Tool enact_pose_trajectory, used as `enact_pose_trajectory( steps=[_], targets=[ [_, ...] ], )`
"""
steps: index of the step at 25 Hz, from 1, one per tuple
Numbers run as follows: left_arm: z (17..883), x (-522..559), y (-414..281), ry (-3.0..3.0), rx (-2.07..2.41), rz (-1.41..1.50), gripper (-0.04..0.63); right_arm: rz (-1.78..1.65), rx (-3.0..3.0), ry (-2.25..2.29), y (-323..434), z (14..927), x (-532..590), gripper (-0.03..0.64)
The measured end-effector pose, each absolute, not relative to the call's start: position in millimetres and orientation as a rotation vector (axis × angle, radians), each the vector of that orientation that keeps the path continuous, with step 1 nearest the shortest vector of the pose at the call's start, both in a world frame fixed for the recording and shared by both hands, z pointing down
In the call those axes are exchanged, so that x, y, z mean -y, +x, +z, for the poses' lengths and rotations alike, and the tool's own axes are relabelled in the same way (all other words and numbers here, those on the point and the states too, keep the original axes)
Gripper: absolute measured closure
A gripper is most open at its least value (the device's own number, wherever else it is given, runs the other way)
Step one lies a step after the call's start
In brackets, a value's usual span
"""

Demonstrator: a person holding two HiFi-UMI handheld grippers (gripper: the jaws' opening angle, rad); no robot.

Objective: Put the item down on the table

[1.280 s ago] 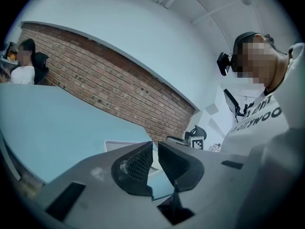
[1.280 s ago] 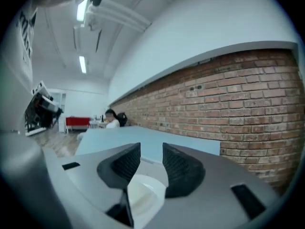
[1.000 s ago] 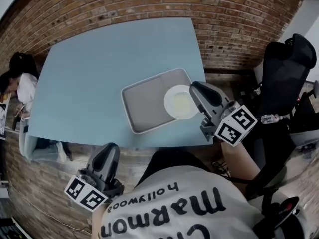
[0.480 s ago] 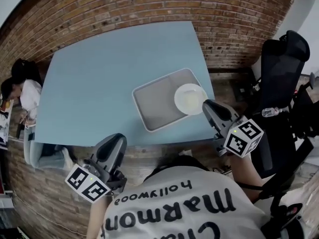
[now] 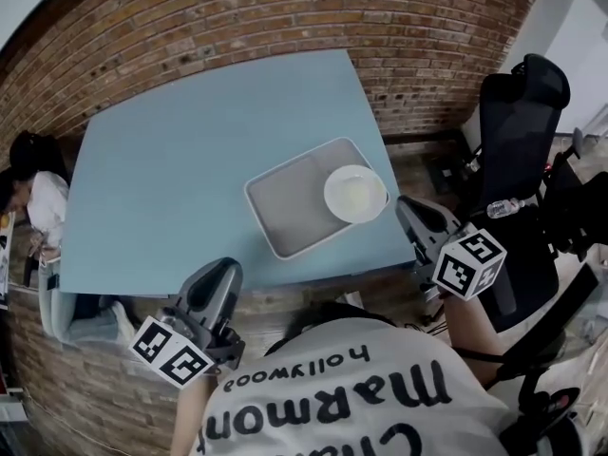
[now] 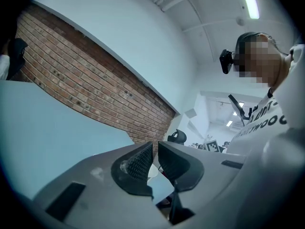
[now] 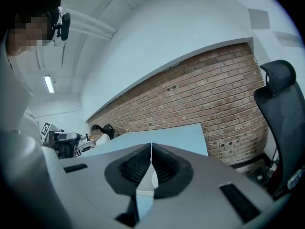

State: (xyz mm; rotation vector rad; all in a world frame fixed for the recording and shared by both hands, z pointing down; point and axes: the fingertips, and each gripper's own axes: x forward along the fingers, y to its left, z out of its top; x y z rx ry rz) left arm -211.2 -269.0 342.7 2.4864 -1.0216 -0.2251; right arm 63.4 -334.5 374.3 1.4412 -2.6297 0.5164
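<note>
Brick-walled room, one blue surface [image 5: 171,179]. On it: one tray [image 5: 285,207], one plate [image 5: 355,194]. Two claws.

Plate sits on the tray's right end, near the right claw [image 5: 408,207], apart from it.

Right claw: off the near right corner, tipped slightly down. Its jaws have just been closing and now meet, empty.

Left claw [image 5: 226,268]: off the near edge, level, jaws a slit apart, empty.

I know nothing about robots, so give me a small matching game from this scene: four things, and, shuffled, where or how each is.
Things:
1 white plate
2 grey tray
3 black chair
4 right gripper

Places or states:
A on the blue table
B jaws shut, empty
C on the tray's right end
D beyond the table's right side

Pairs: 1-C, 2-A, 3-D, 4-B. The right gripper's jaws have just closed on nothing.
</note>
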Motion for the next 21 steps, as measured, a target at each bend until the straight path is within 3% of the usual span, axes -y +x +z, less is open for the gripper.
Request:
enact_pose_trajectory(
  steps=[21],
  targets=[
    [341, 281, -217, 2.476, 1.030, -0.236, 0.555, 0.480, 2.583, 1.450, 75, 378, 348, 0.601]
  ],
)
